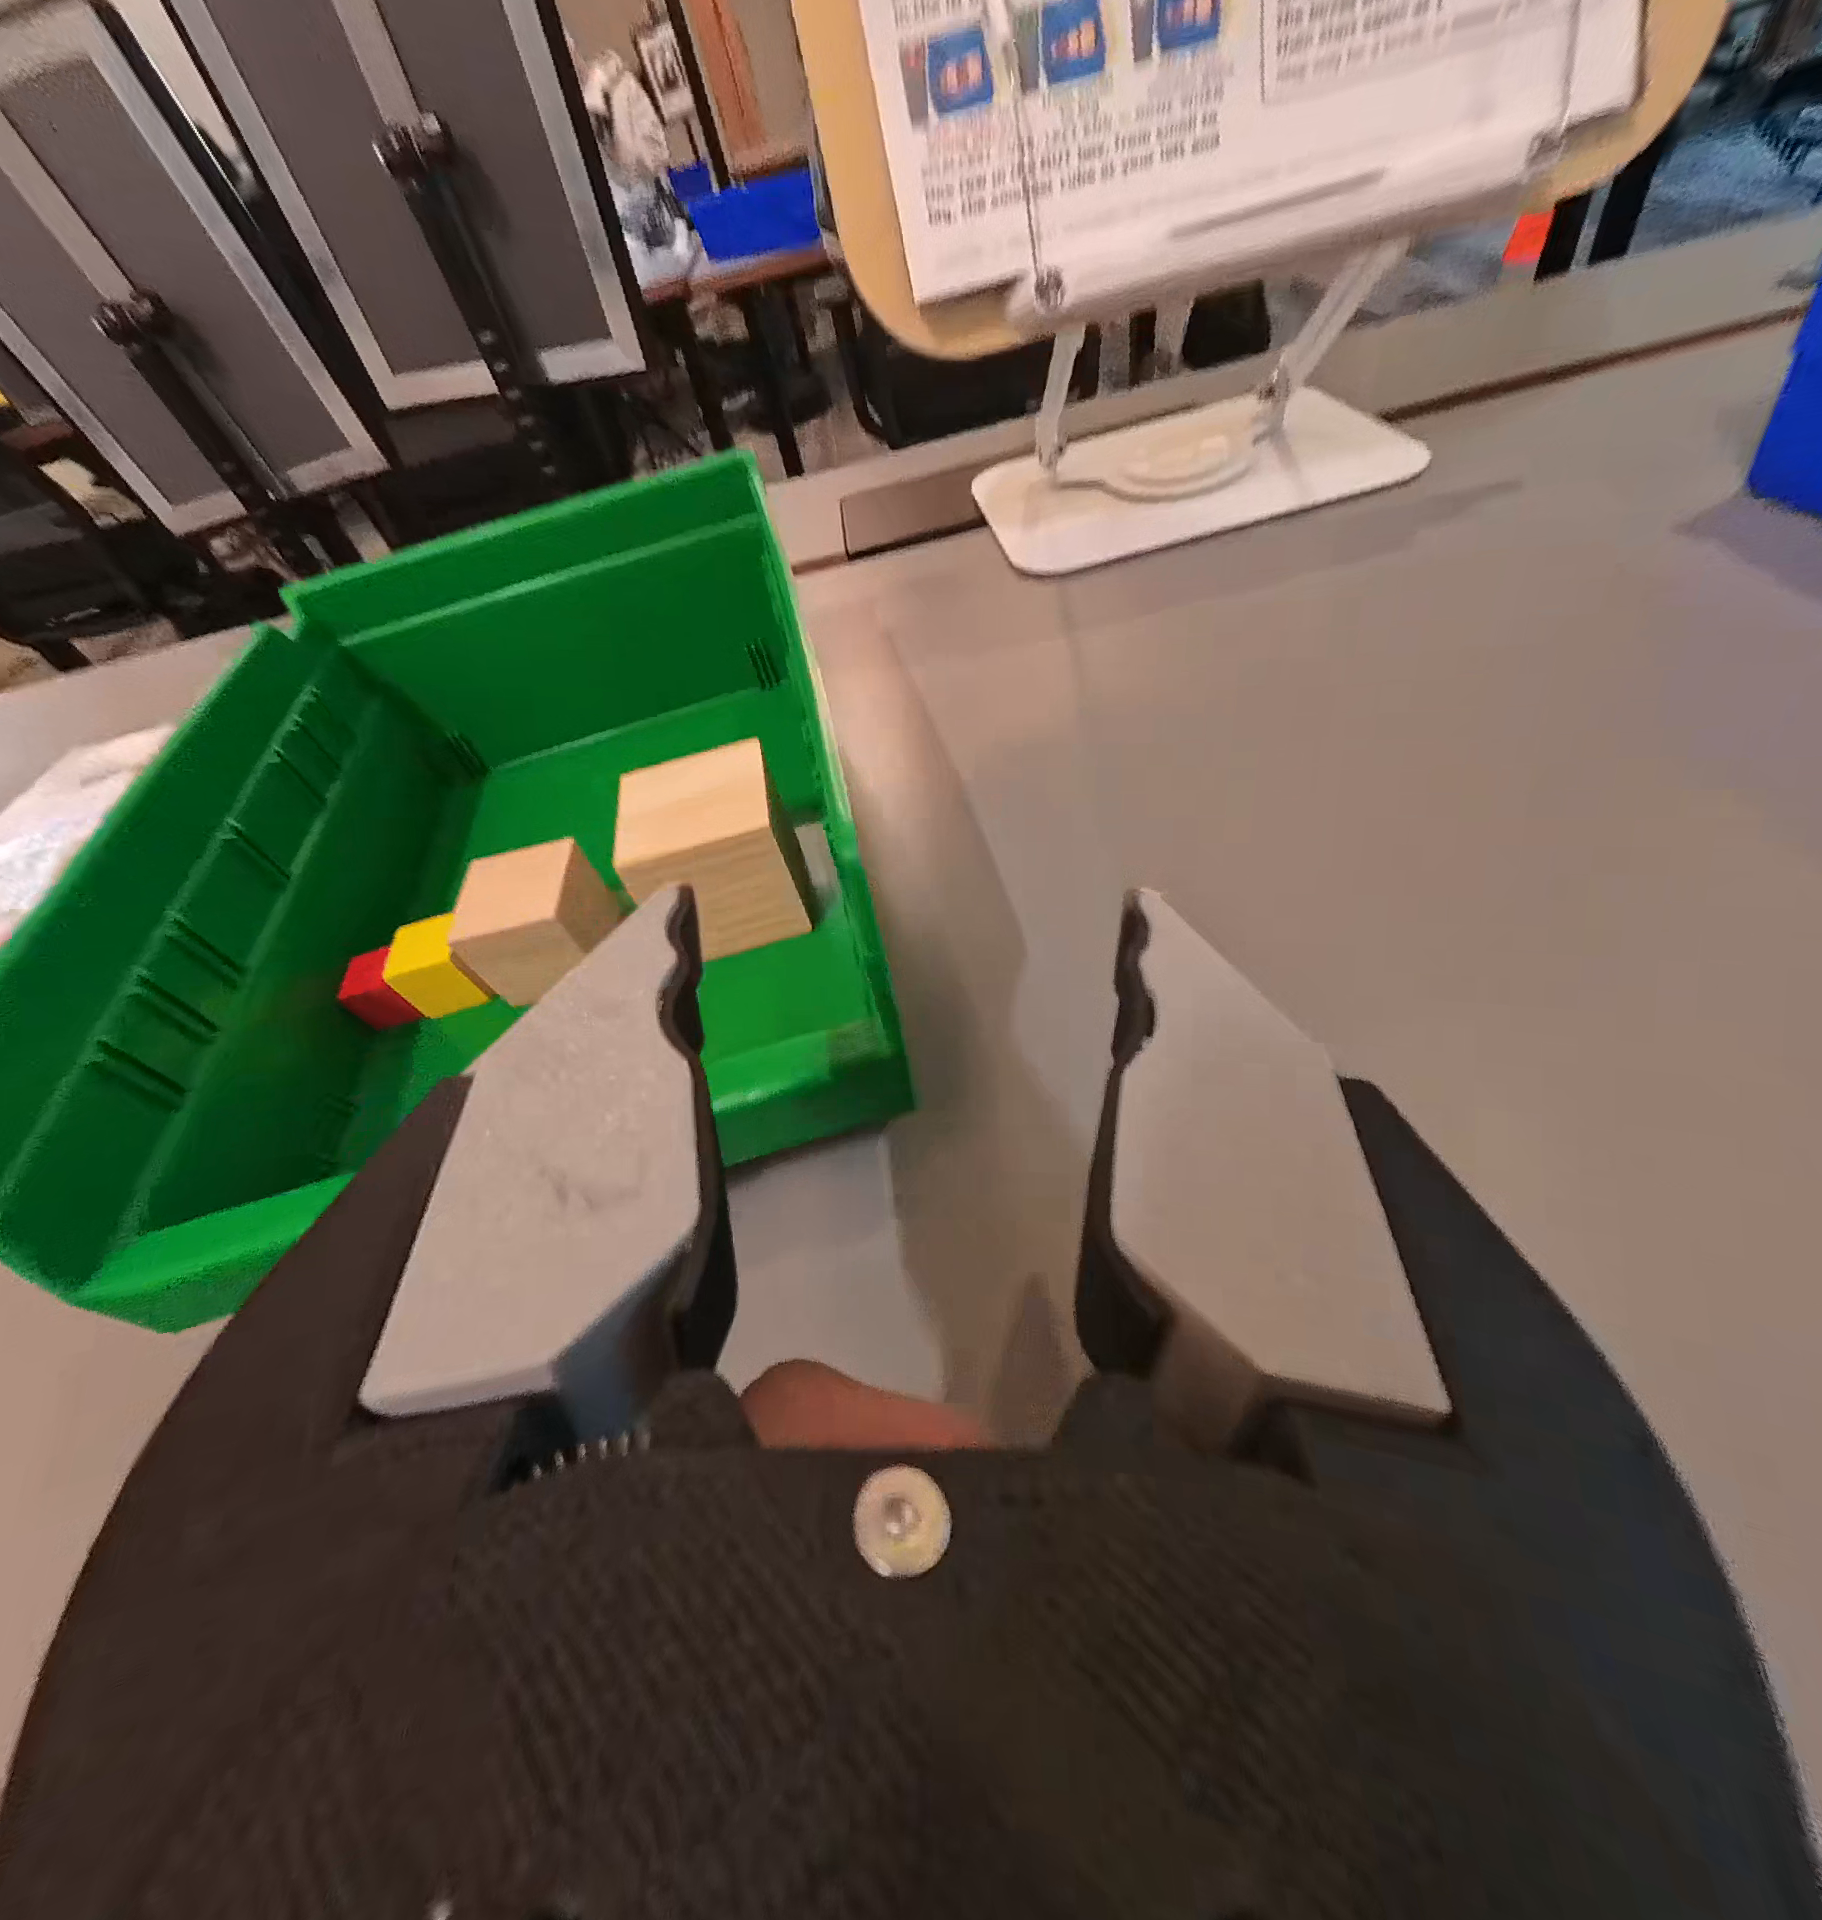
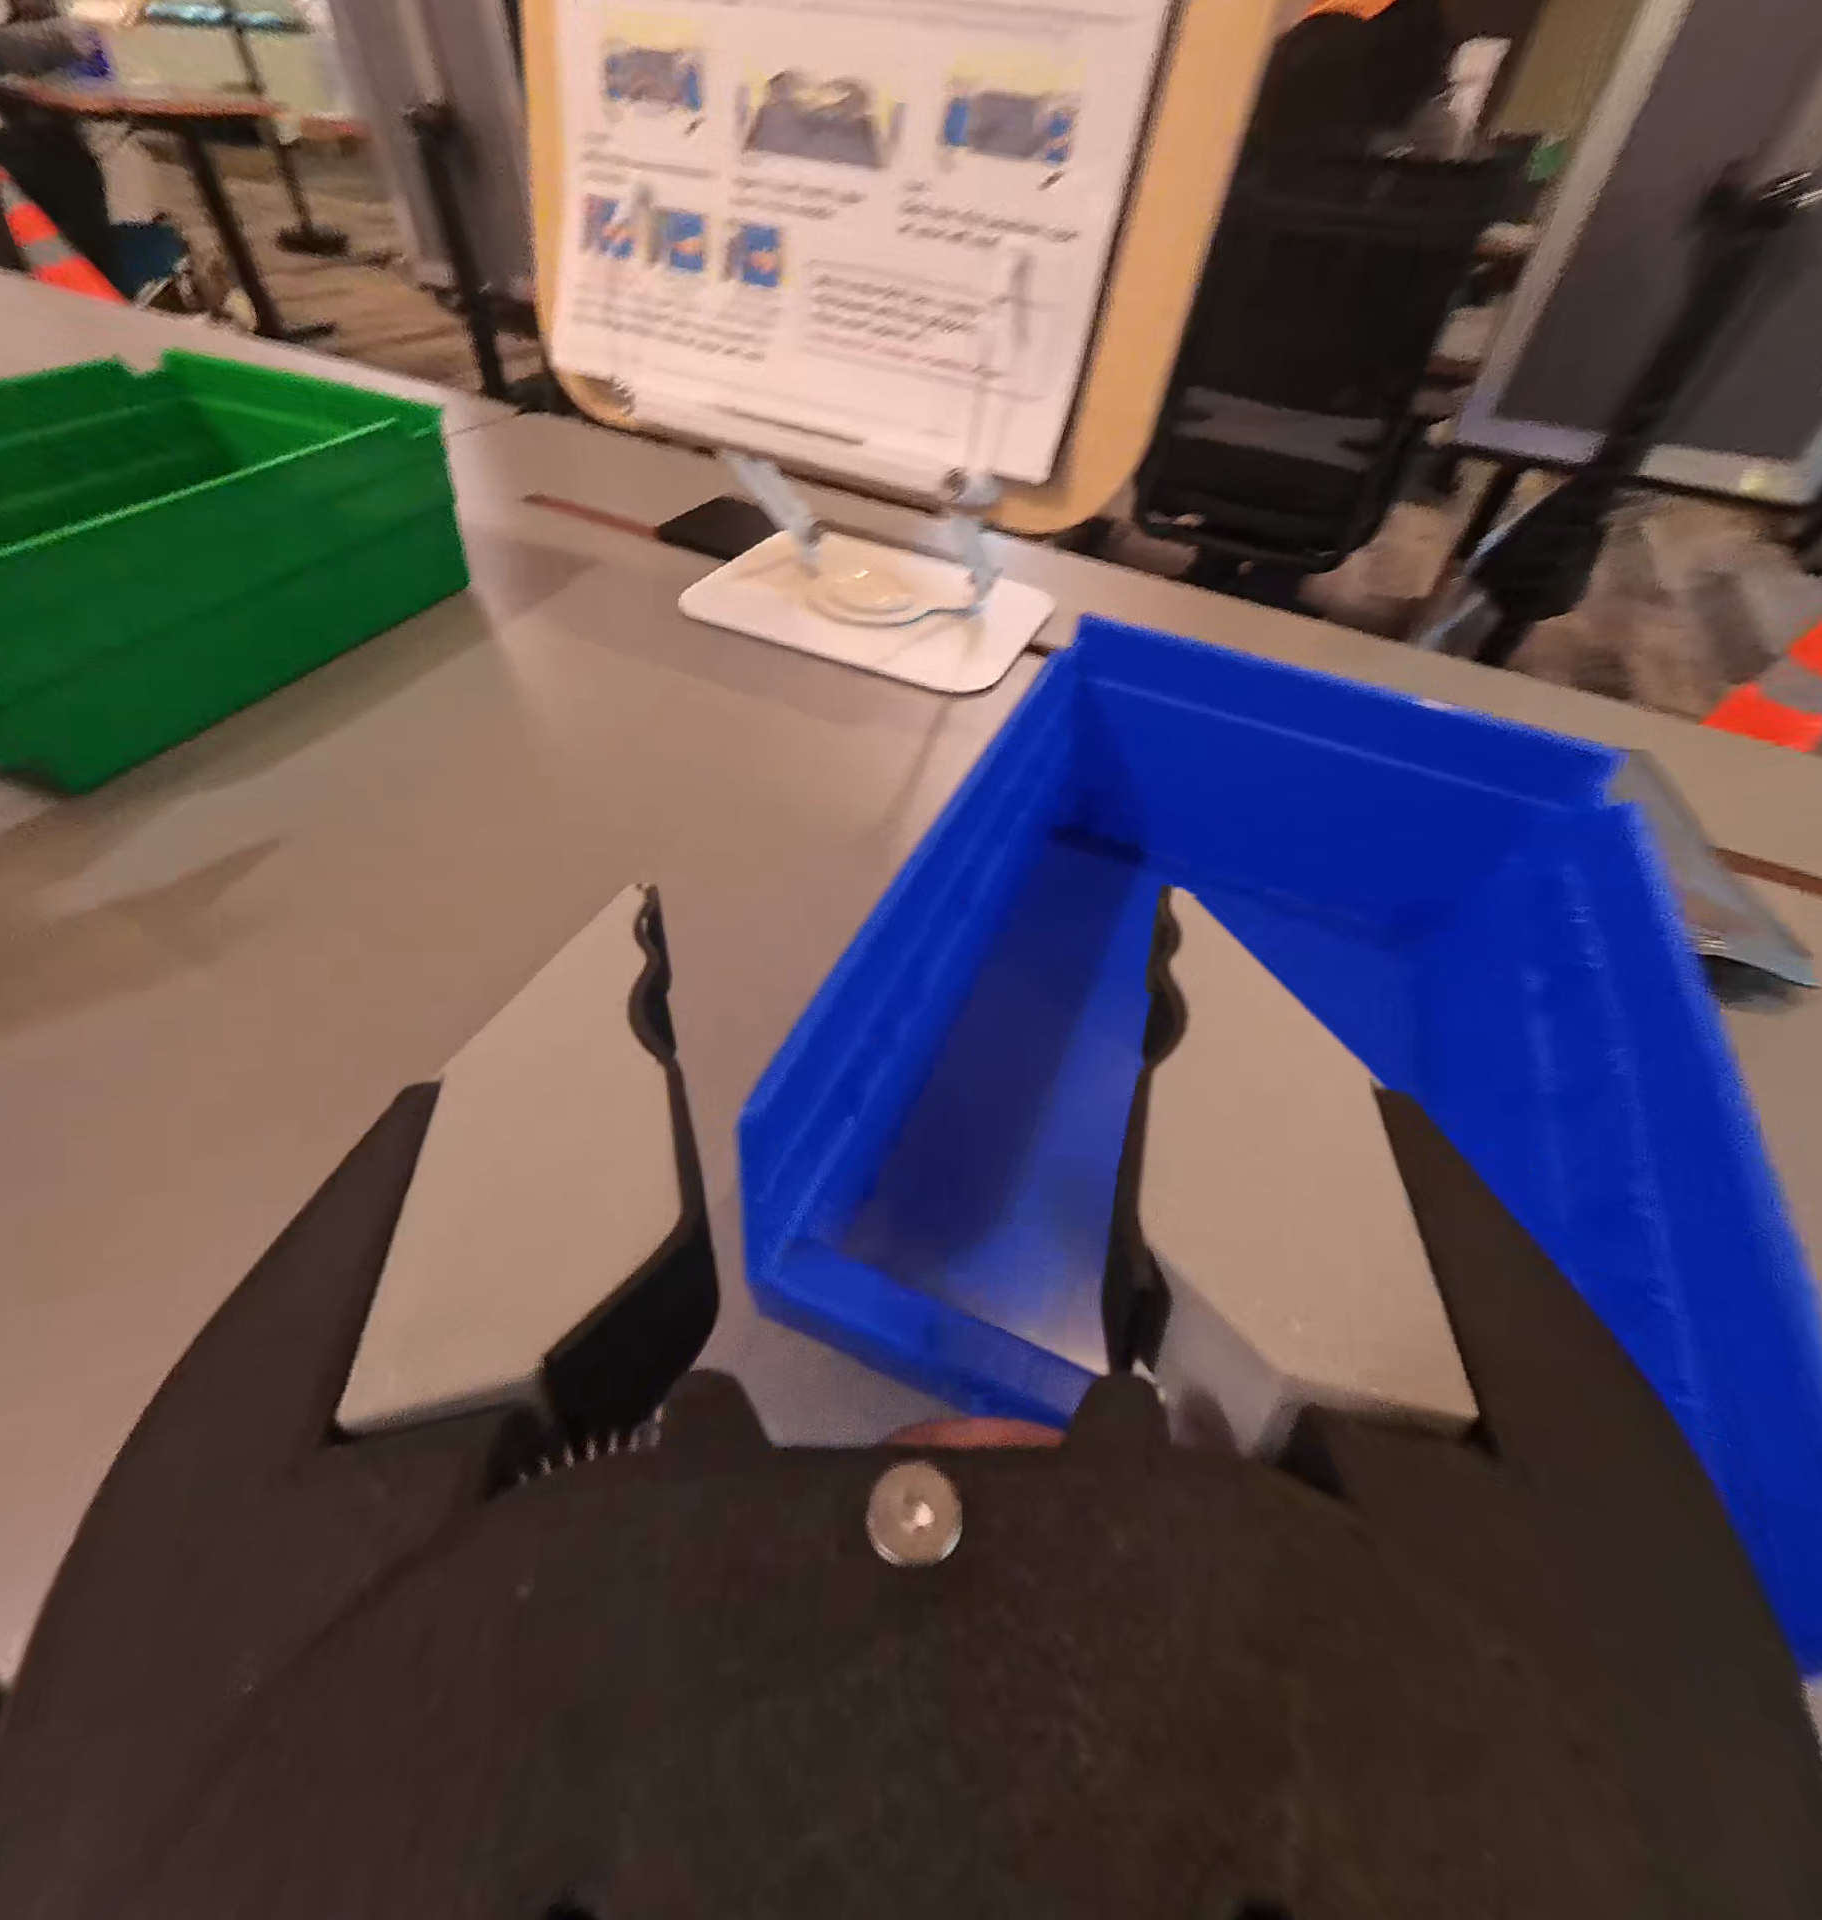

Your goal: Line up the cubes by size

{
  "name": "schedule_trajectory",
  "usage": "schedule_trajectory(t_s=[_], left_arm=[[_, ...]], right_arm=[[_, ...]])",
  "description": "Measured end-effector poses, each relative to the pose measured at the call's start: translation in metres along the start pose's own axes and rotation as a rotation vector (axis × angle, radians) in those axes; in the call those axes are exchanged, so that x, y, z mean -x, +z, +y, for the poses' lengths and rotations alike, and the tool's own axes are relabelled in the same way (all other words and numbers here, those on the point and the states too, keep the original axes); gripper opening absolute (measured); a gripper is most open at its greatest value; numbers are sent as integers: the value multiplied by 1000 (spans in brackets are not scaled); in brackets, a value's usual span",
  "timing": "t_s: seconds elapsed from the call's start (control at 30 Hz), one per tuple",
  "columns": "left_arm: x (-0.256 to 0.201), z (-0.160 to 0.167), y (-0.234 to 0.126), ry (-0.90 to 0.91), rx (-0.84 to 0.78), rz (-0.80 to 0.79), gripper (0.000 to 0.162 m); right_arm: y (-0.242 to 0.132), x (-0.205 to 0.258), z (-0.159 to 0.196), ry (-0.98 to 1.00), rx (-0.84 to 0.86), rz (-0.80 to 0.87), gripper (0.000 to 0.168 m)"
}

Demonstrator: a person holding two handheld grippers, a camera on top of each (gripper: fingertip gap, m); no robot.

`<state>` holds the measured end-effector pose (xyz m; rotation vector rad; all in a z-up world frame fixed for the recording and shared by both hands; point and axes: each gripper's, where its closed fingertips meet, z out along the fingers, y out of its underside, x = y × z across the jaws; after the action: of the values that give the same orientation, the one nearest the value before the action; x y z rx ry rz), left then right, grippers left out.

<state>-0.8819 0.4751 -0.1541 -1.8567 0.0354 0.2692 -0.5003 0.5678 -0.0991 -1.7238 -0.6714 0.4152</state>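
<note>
Left hand-held gripper [image 1: 912, 909] wide open, empty, cubes [image 1: 533, 914] lined up ahead-left in green bin [image 1: 533, 613]

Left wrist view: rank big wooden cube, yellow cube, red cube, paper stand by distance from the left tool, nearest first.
1. Big wooden cube, right end of the row in the green bin.
2. Yellow cube, further left.
3. Red cube, left end.
4. Paper stand, far across the table.

Left tool is open.

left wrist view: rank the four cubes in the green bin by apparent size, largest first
1. Large pale wooden cube
2. Smaller pale wooden cube
3. Small yellow cube
4. Small red cube, smallest

The red cube is partly hidden behind the yellow one, so that gap is less certain.
</note>
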Motion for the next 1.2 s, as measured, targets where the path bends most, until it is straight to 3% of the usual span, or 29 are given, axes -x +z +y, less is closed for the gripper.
schedule_trajectory(t_s=[0.1,0.17,0.2,0.23,0.27,0.3,0.33,0.4,0.47,0.6,0.73,0.87,0.97,1.2], left_arm=[[3,16,16,28,54,-36,76],[11,21,26,33,76,-71,66],[14,22,31,23,88,-77,56],[16,23,35,18,93,-76,40],[17,22,40,21,92,-70,15],[15,22,44,22,95,-52,5],[16,22,47,19,99,-65,4],[19,23,47,68,110,-98,2],[19,24,43,84,125,-94,2],[15,26,35,7,143,-20,1],[13,5,15,-4,66,35,7],[52,-30,-23,-19,-55,-48,19],[76,-31,-41,-13,-66,-88,23],[77,-35,-55,29,-93,-90,25]], right_arm=[[13,19,15,-31,60,-33,91],[22,27,27,-58,108,-37,91],[26,31,33,-67,133,-47,91],[31,34,39,-72,152,-52,91],[36,36,44,-78,166,-55,91],[41,35,49,-87,182,-46,90],[45,30,54,-99,194,-20,83],[51,17,59,-129,196,19,42],[55,17,60,-74,181,-31,32],[67,-5,56,-101,166,50,25],[61,-4,48,-80,143,36,45],[40,3,25,-106,38,10,51],[33,12,18,-103,-3,-26,56],[29,38,20,-40,6,-156,58]])
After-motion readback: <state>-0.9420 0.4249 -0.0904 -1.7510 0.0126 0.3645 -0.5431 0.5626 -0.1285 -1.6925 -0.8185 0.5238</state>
